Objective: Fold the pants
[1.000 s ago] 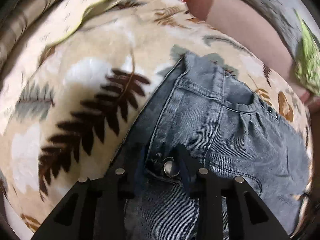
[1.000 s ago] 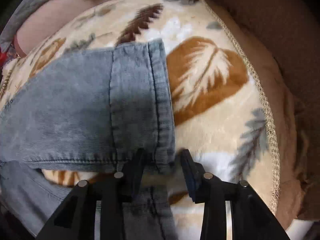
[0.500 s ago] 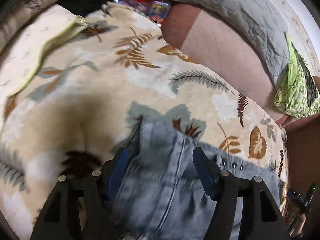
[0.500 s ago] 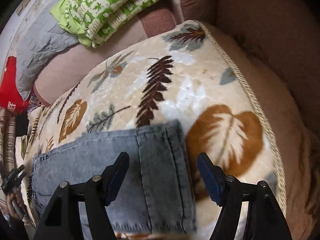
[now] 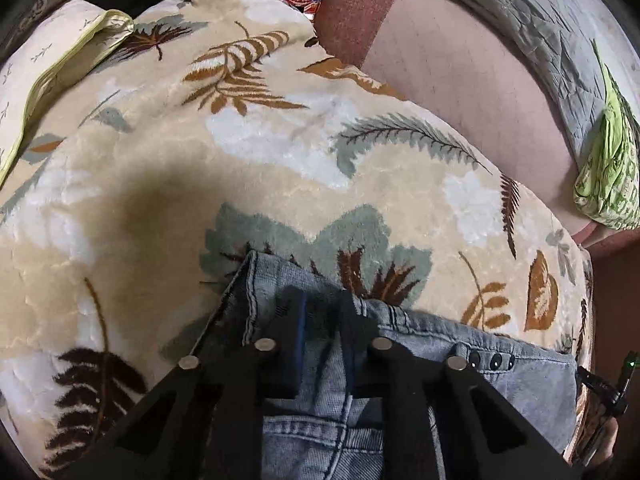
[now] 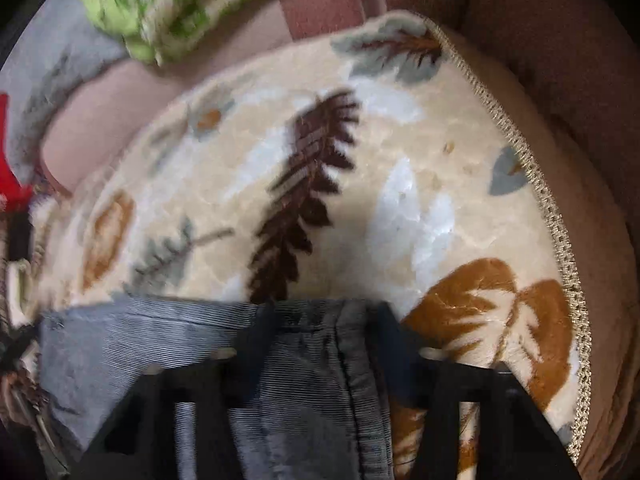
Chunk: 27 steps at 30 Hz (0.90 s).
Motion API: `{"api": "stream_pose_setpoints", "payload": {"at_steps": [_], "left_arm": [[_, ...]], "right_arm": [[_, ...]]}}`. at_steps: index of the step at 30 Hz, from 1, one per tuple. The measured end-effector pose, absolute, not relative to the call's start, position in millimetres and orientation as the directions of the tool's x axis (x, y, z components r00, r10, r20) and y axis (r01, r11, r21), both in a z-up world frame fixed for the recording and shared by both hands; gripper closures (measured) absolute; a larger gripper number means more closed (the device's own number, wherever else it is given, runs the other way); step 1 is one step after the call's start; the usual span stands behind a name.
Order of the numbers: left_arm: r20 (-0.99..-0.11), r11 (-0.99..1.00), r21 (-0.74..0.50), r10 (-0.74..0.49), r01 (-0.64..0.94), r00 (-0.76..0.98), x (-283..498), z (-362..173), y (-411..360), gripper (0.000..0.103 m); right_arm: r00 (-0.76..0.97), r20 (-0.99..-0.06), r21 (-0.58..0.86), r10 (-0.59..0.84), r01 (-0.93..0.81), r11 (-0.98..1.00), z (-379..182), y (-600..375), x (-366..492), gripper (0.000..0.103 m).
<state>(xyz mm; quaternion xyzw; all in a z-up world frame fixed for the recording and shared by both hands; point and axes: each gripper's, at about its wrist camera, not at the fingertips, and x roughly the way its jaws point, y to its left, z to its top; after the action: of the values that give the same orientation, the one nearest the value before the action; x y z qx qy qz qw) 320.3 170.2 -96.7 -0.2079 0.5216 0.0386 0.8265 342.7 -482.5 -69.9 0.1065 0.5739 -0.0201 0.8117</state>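
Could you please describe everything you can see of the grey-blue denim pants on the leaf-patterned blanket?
The grey-blue denim pants are faded, finely ribbed cloth with dark stitched seams and three small dark studs near a pocket edge. They lie on the cream leaf-patterned plush blanket. The left gripper is closed on the waistband end; the right gripper straddles the hemmed end, its jaws apart, though that view is blurred.

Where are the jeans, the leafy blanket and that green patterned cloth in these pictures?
jeans (image 5: 520, 384): left wrist view, denim below the rivets.
leafy blanket (image 5: 280, 140): left wrist view, bare cream plush.
green patterned cloth (image 5: 608, 176): left wrist view, its folded middle.
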Motion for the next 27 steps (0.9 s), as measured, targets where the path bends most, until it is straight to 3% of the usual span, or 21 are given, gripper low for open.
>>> {"api": "stream_pose_setpoints", "payload": {"at_steps": [1, 3, 15, 18, 21, 22, 23, 24, 27], "left_arm": [[-0.886, 0.914, -0.289, -0.142, -0.284, 0.442, 322, -98, 170, 0.1], [-0.884, 0.911, -0.301, -0.156, -0.283, 0.44, 324, -98, 173, 0.103], [-0.813, 0.887, -0.387, -0.198, -0.253, 0.548, 302, -45, 191, 0.103], [-0.828, 0.879, -0.388, -0.201, -0.276, 0.524, 302, -51, 194, 0.103], [-0.852, 0.86, -0.406, -0.233, -0.309, 0.469, 307, -73, 197, 0.086], [-0.862, 0.864, -0.39, -0.222, -0.317, 0.456, 309, -80, 196, 0.072], [-0.867, 0.867, -0.382, -0.217, -0.32, 0.448, 311, -85, 196, 0.057], [-0.869, 0.865, -0.379, -0.211, -0.328, 0.448, 312, -88, 197, 0.053], [-0.864, 0.868, -0.369, -0.188, -0.334, 0.467, 316, -92, 198, 0.051]], "right_arm": [[0.341, -0.937, 0.13, 0.071, 0.154, 0.98, -70, -481, 344, 0.07], [0.34, -0.938, 0.116, 0.062, 0.141, 0.983, -67, -479, 344, 0.08], [0.461, -0.887, 0.114, 0.039, 0.138, 0.984, -13, -468, 328, 0.083], [0.466, -0.883, 0.137, 0.06, 0.135, 0.981, -10, -468, 325, 0.08], [0.424, -0.902, 0.162, 0.079, 0.163, 0.973, -27, -471, 327, 0.078], [0.421, -0.903, 0.177, 0.092, 0.166, 0.97, -32, -473, 327, 0.074], [0.413, -0.905, 0.19, 0.105, 0.171, 0.967, -37, -476, 328, 0.061], [0.404, -0.909, 0.188, 0.099, 0.187, 0.964, -41, -479, 329, 0.042], [0.407, -0.908, 0.192, 0.102, 0.187, 0.963, -45, -483, 330, 0.038]]}}
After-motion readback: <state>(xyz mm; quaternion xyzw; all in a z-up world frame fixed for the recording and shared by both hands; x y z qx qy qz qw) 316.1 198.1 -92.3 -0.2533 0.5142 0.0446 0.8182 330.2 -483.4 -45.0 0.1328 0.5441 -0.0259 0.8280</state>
